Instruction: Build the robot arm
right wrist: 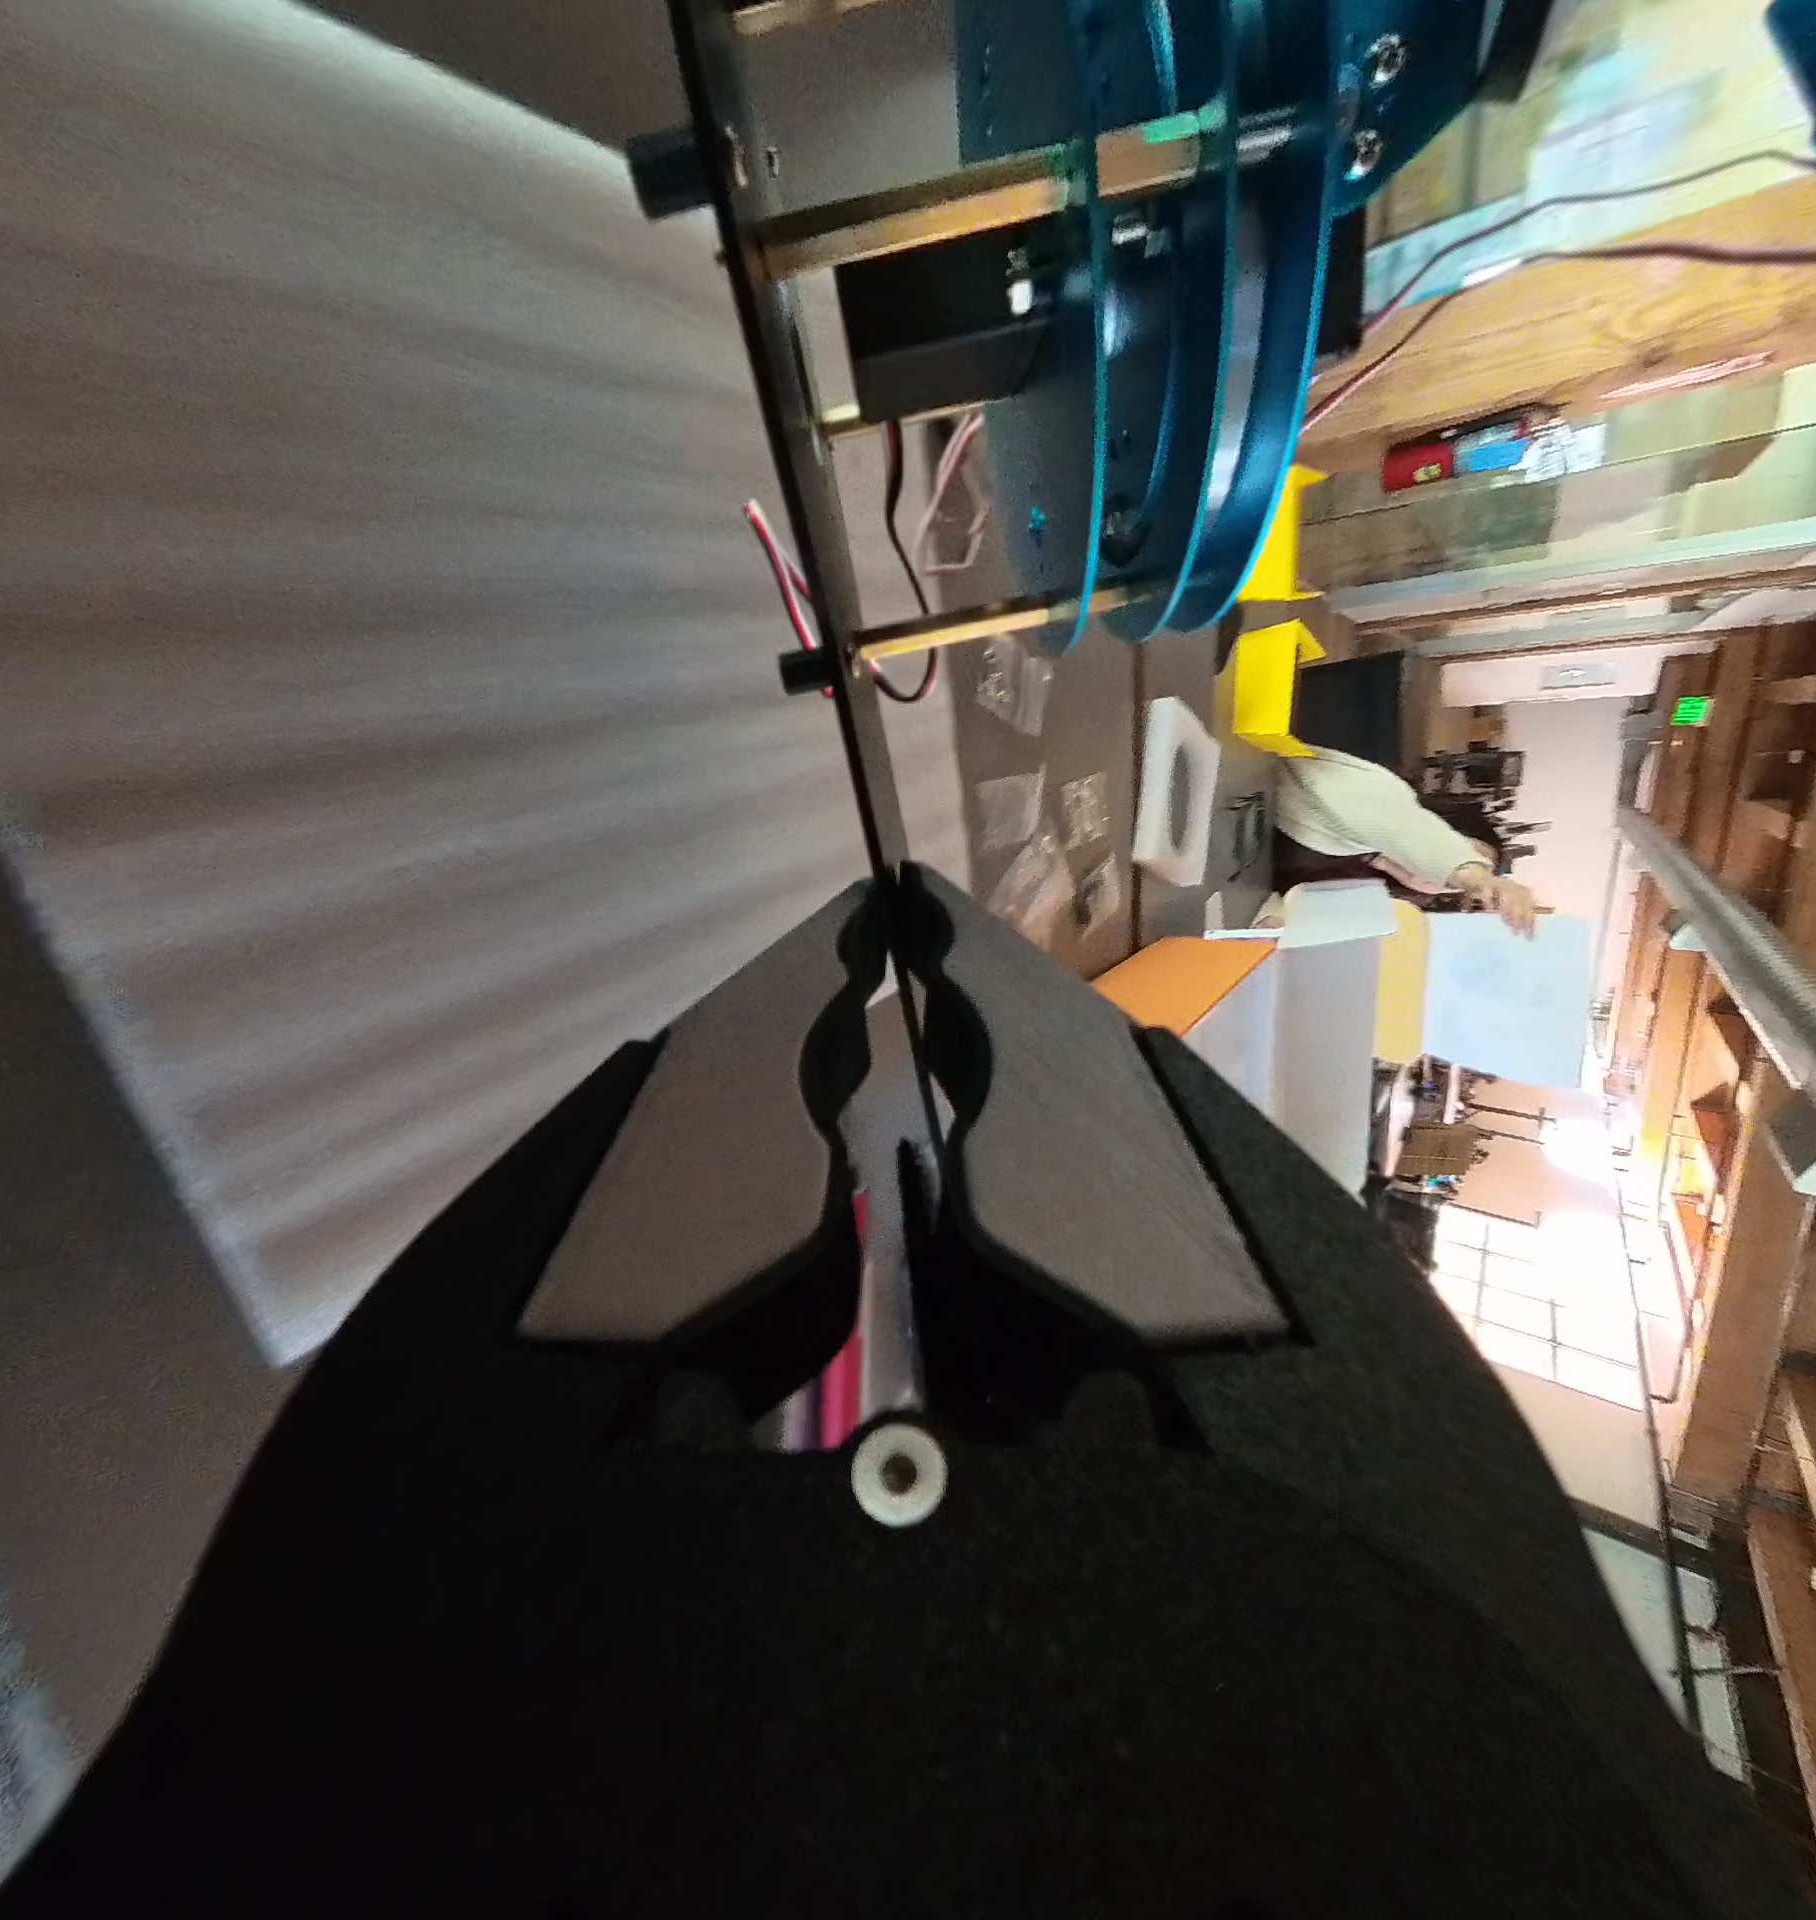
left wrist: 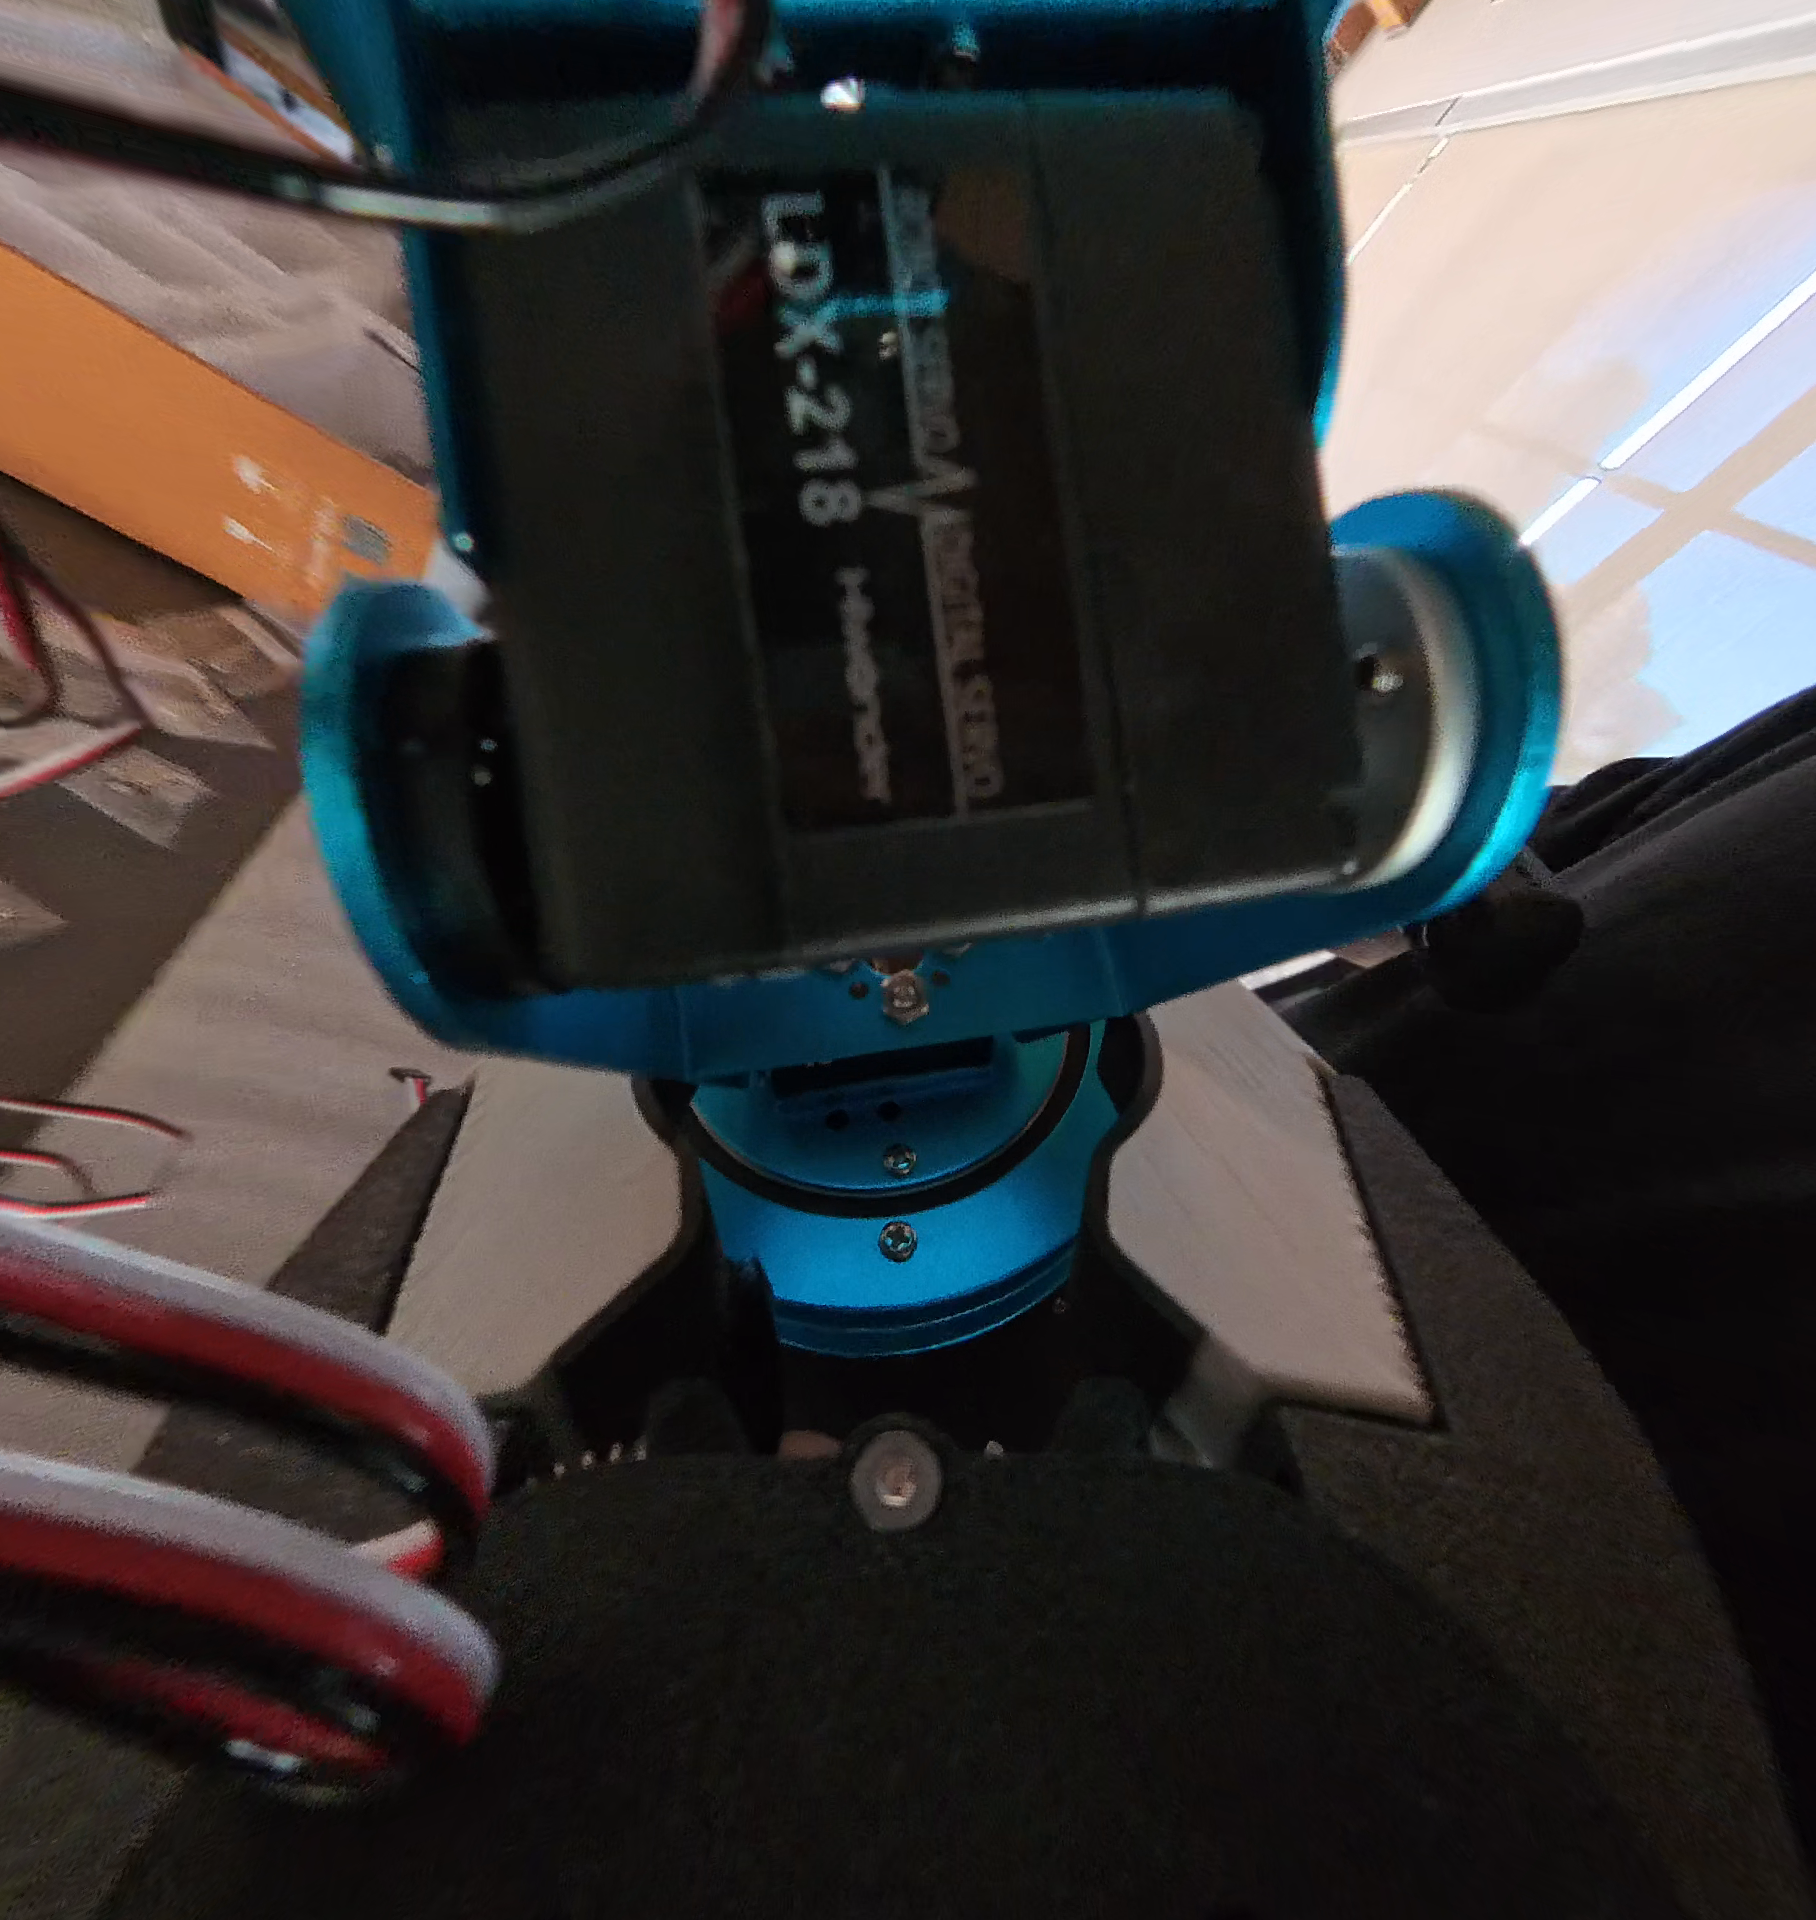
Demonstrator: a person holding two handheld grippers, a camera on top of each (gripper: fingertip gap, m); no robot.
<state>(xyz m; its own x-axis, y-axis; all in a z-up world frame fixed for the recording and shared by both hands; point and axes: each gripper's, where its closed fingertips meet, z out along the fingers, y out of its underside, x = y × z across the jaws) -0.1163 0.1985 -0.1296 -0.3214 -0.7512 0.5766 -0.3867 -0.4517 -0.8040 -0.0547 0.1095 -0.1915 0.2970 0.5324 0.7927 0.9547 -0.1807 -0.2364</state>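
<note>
1. A small blue-and-black robot arm assembly fills both views. Its thin black base plate [right wrist: 779, 436] runs edge-on, up and away from the right gripper [right wrist: 896, 883]. One such plate is seen, joined by three brass standoffs [right wrist: 945, 623] to blue round discs [right wrist: 1195, 436].
2. The black servo block [left wrist: 883, 540] sits in a blue bracket [left wrist: 405, 831], straight ahead of the left gripper [left wrist: 899, 1226] and very close. One servo is seen here; its long axis points away from the camera.
3. The left jaws are clamped around the blue round joint [left wrist: 899, 1278] just below the servo.
4. The right jaws are pressed together on the near edge of the base plate, at their tips.
5. Red, white and black ribbon wires [left wrist: 260, 1455] loop at the left of the left gripper, in two bands.
6. An orange box [left wrist: 156, 416] lies on the grey counter [left wrist: 208, 1039] beyond.
7. A person's sleeve [right wrist: 1371, 821] shows far off.
</note>
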